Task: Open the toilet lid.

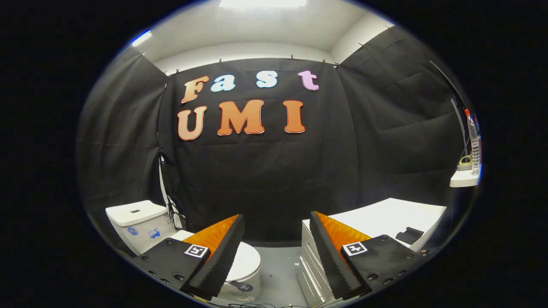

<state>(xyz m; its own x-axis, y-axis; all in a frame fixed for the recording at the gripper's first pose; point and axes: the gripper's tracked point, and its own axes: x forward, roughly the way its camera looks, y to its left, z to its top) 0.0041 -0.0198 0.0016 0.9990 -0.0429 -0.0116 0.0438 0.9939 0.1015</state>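
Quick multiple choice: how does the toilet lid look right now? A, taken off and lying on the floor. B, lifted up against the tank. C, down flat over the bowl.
C: the toilet lid lies flat over the bowl, beyond the open gripper, which is not touching it.

One toilet (250, 273). One lid (248, 256) on it, lying shut. One white tank (135, 222). One white counter (385, 214), with one small black thing (409, 235) on top. One little shelf (464, 179), with one clear bottle (473, 141) standing on it. Two lights (262, 2) up high. One pair of tongs (276, 214), with two fingers (218, 256) spread wide, holding nothing.
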